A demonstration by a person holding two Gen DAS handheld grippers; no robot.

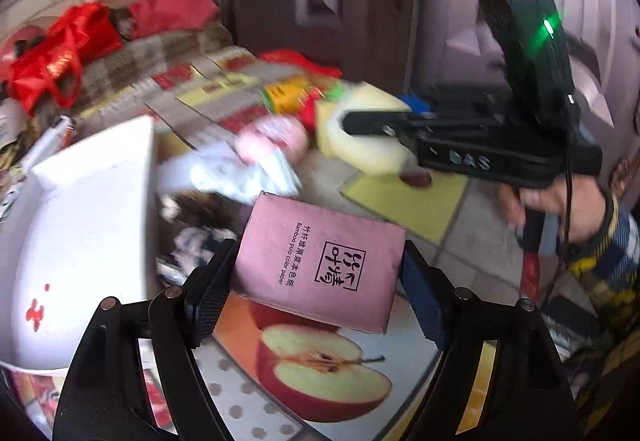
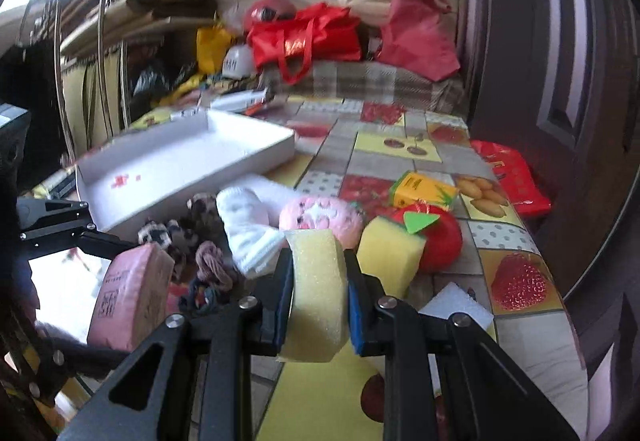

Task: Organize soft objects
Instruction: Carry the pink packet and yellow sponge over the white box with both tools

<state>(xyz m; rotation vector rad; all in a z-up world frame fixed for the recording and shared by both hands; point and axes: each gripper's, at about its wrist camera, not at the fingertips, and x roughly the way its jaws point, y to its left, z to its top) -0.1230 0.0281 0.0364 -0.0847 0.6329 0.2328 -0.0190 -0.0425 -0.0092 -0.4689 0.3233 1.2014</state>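
My left gripper [image 1: 316, 297] has its jaws clenched on a pink, plastic-wrapped pack of tissue paper [image 1: 320, 265], which sits low in the centre of the left wrist frame, lifted off the fruit-patterned oilcloth counter [image 1: 320, 373]. The pack's long axis runs roughly side to side between the pads, tilted so its right end sits lower, and its printed face is turned up toward the camera. In the right wrist frame the same pack appears at lower left, standing on its narrow end.

My right gripper [image 2: 316, 305] is grasping a yellow foam sponge [image 2: 316, 293], squeezed between the jaws at lower centre of the right wrist frame. Its long axis runs up and down the frame, and the top bulges above the pads.

Just beyond the sponge lie a second yellow sponge block [image 2: 388, 253], a red soft tomato toy with a green leaf [image 2: 436, 241], a pink round squishy toy [image 2: 320, 217], a rolled white sock [image 2: 248, 229] and a heap of dark patterned socks [image 2: 180, 229]. An open white shallow cardboard box [image 2: 184, 161] sits at middle left. A yellow juice carton [image 2: 424, 189] stands behind the tomato. Red bags [image 2: 308, 33] pile at the top centre.
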